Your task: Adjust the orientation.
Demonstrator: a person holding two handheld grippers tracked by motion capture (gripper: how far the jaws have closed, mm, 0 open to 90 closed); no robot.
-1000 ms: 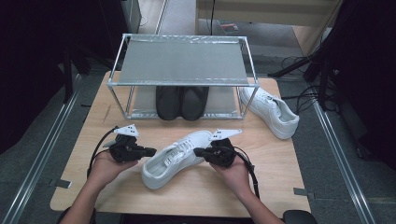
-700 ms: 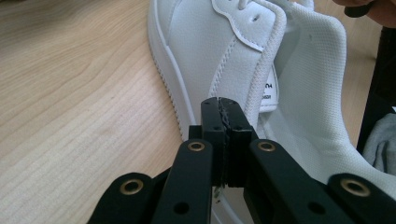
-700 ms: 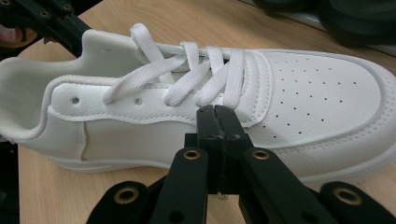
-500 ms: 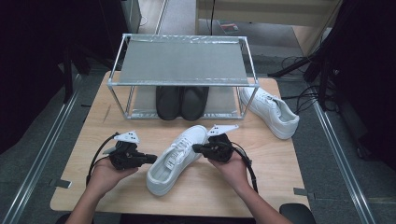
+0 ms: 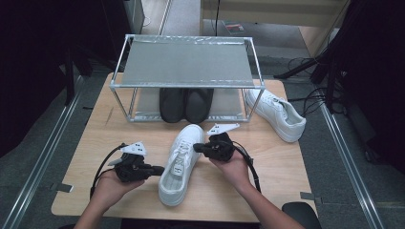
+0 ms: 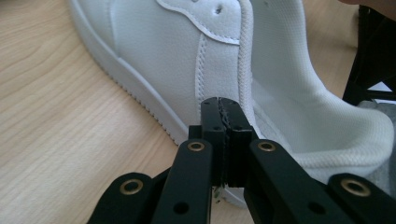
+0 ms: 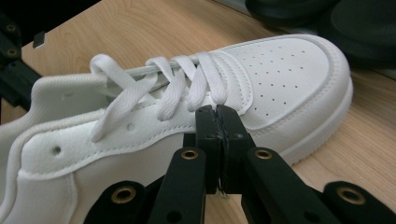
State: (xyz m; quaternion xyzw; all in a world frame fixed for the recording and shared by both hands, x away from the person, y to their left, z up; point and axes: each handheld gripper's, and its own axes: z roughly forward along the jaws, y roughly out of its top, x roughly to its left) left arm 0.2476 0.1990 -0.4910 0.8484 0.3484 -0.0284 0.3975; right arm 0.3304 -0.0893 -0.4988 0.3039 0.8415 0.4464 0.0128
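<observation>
A: Since the earlier frame the shoe (image 5: 177, 164) has swung round: it lay slantwise across the worktop (image 5: 95, 143), and now its toe points at the rack (image 5: 186, 62). The left tool (image 5: 160, 169) has come in against its heel side.

B: Are the tools holding it?

A: No. Both are shut with nothing between the jaws. The left gripper view has the closed tips just beside the shoe's side wall near the collar. The right tool (image 5: 197, 147) has its closed tips by the laces, near the toe.

B: So which step is this?

A: Nudging, I think. They push the shoe with closed tools to line it up, toe forward, in the middle of the worktop in front of the rack.

B: And next?

A: Probably a grip. One tool must open and take the collar or side wall, so the shoe can be lifted or slid toward the rack.

B: Count?

A: Two white shoes: this one, and another (image 5: 277, 114) at the rack's right leg. Two black shoes (image 5: 185, 104) sit side by side under the rack. One rack, two tools.
</observation>
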